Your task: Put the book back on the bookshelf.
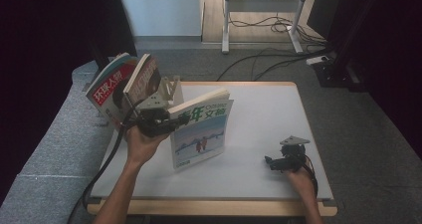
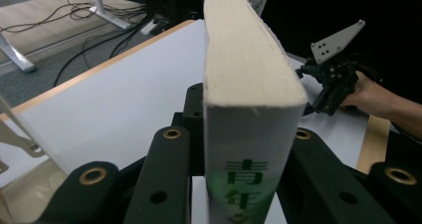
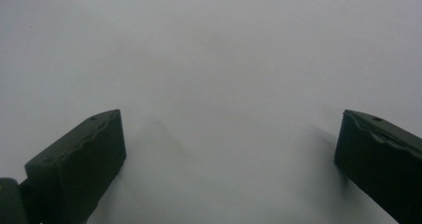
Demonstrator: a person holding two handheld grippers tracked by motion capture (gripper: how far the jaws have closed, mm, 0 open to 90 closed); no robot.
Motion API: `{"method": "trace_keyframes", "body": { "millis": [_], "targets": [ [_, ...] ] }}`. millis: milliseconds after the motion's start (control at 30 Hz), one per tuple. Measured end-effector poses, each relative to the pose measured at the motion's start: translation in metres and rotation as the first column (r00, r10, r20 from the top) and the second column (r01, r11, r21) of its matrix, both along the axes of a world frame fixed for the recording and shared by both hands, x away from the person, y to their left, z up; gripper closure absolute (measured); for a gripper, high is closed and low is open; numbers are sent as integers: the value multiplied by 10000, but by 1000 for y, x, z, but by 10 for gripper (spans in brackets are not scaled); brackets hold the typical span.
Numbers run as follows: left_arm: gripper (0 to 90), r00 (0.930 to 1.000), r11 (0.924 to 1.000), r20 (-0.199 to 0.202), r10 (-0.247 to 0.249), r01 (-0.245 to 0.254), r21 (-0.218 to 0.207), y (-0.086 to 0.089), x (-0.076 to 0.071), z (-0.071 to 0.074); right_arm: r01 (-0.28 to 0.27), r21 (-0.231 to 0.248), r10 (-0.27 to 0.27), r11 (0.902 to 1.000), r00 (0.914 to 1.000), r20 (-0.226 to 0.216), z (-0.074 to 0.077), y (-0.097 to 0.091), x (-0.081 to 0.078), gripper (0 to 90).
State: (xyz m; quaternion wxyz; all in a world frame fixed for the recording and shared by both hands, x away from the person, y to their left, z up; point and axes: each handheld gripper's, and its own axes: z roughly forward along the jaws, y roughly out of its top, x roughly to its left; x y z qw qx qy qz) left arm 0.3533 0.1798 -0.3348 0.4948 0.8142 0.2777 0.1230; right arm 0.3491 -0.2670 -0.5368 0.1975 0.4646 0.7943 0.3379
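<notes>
Left tool (image 1: 158, 120) clamps the green-covered magazine (image 1: 201, 132) by its spine, upright over the bench's (image 1: 259, 114) left side; right tool (image 1: 283, 160) rests gaping and empty. I'd keep it vertical and slide it beside the leaning magazines (image 1: 124, 82) in the rack (image 1: 166, 92).

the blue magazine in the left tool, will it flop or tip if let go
The magazine is thick at the spine, so probably fairly stiff and not light. It stands on its lower edge on the table, held by the left tool; released, it would likely tip over.
</notes>
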Motion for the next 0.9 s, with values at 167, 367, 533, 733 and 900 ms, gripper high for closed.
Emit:
{"method": "trace_keyframes", "body": {
  "millis": [167, 367, 533, 733, 900],
  "targets": [
    [744, 9992, 9992, -37, 390, -390, 6, 10, 0, 7, 0, 2, 0, 10000, 10000, -1, 0, 0, 0, 0],
    [744, 9964, 9965, -163, 837, -838, -75, 26, -1, 15, -3, 1, 3, 10000, 10000, -1, 0, 0, 0, 0],
    [744, 9928, 9927, -95, 1196, -1197, -127, 40, -5, 23, -5, 9, 5, 10000, 10000, -6, 0, 0, 0, 0],
    [744, 9869, 9866, -102, 1607, -1609, -261, 56, -8, 30, -5, 7, 5, 10000, 10000, -5, 0, 0, 0, 0],
    [744, 9795, 9793, -164, 2005, -2009, -235, 68, -9, 32, -4, 9, 4, 10000, 10000, -7, 0, 0, 0, 0]
  ]
}}
